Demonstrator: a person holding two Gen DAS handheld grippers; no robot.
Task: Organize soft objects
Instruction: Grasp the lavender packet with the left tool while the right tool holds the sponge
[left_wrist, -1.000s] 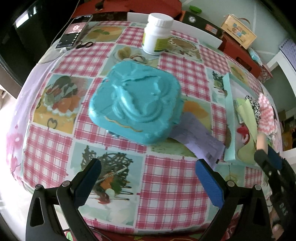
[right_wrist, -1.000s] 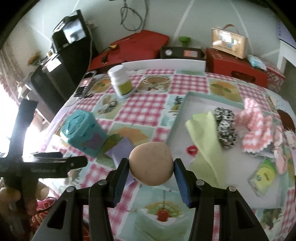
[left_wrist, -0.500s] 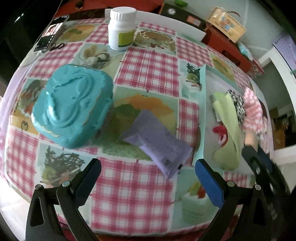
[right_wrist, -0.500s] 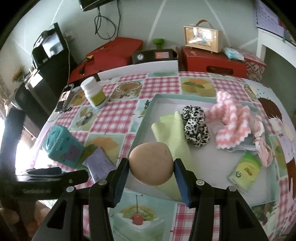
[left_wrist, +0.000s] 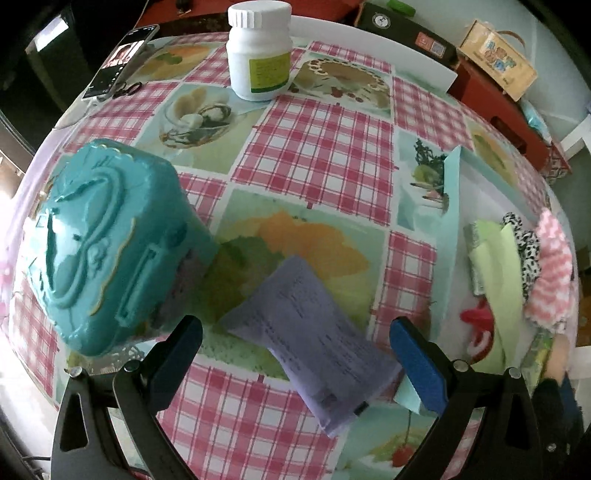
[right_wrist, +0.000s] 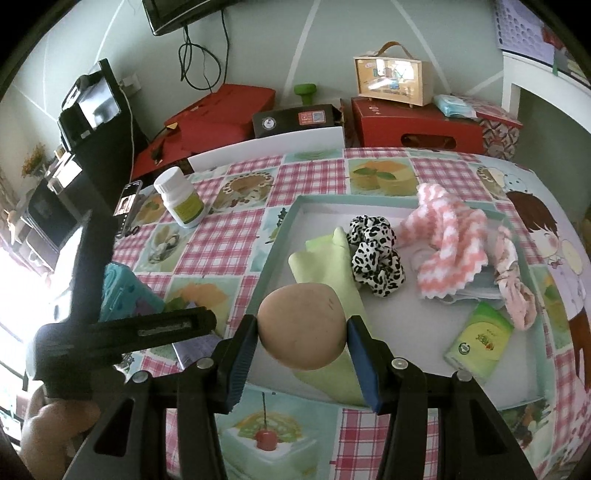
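My right gripper (right_wrist: 301, 332) is shut on a tan soft ball (right_wrist: 303, 326), held over the near left part of the white tray (right_wrist: 280, 236) with its teal rim. Inside the tray lie a pale green cloth (right_wrist: 325, 258), a leopard scrunchie (right_wrist: 373, 258), a pink-and-white cloth (right_wrist: 447, 251), a pink headband (right_wrist: 513, 280) and a green tissue pack (right_wrist: 478, 343). My left gripper (left_wrist: 295, 362) stands open above a purple tissue packet (left_wrist: 314, 350), which lies on the tablecloth between its fingers. The tray's rim (left_wrist: 448, 206) runs along the right.
A teal plastic box (left_wrist: 110, 243) sits left of the purple packet. A white bottle (left_wrist: 258, 48) and a phone (left_wrist: 118, 62) stand at the table's far side. Red boxes (right_wrist: 413, 125) and a black monitor (right_wrist: 92, 103) are beyond the table. A hand (right_wrist: 48, 424) holds the left gripper.
My left gripper has moved right and lower, from over the teal box to over the purple packet. The right gripper carried the ball towards the tray, then held still.
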